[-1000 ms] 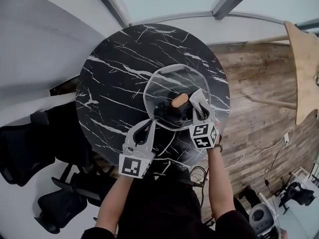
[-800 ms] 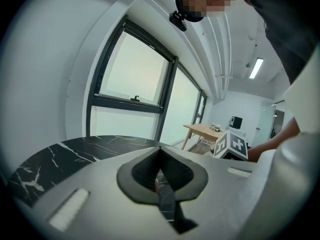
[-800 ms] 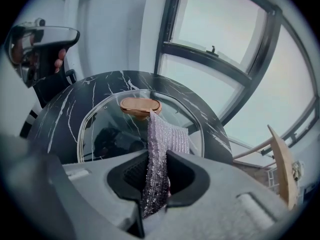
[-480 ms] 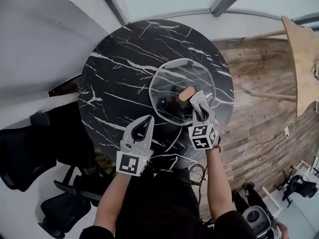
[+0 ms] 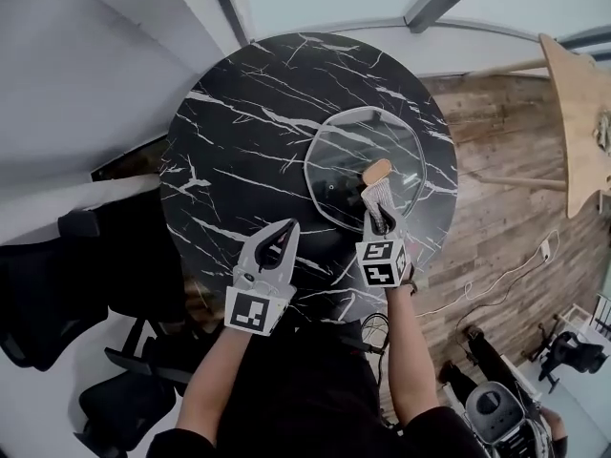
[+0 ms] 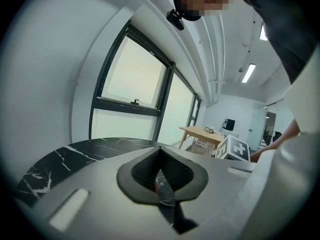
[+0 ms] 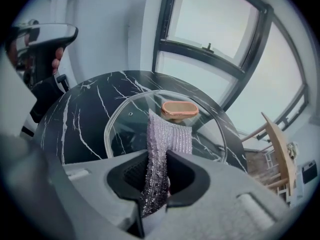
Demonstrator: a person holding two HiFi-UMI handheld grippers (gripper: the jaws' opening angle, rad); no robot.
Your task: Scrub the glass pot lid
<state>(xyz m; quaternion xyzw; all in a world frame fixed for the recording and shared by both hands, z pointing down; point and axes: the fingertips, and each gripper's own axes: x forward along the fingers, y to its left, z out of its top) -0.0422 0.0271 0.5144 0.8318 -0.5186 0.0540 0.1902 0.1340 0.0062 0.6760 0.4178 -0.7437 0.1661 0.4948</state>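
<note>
Both my forearms reach forward from my body over the near edge of the round black marble counter, left arm bare and angled slightly inward, right arm nearly straight ahead.

My left claw is closed, its pads meeting at the tip with nothing between them. It sits over bare counter, near the glass pot lid but clear of its rim. My right claw is clamped on a silvery scrubbing pad, which stands on edge between the pads and sticks out past the tips. The lid lies flat on the counter's right half, and the pad's free end reaches over the glass just beside the copper-coloured knob. Whether it presses on the glass I cannot tell.

The right gripper view shows the pad's sparkly woven texture and how deep it sits in my right claw, with the knob just past it and the lid's rim curving round. It also catches my left claw raised at the upper left. The left gripper view looks low across the counter towards tall windows. Through the hollow of my closed left claw only a sliver of marble shows, the lid is out of sight, and the marker cube of my right claw shows at the right.
</note>
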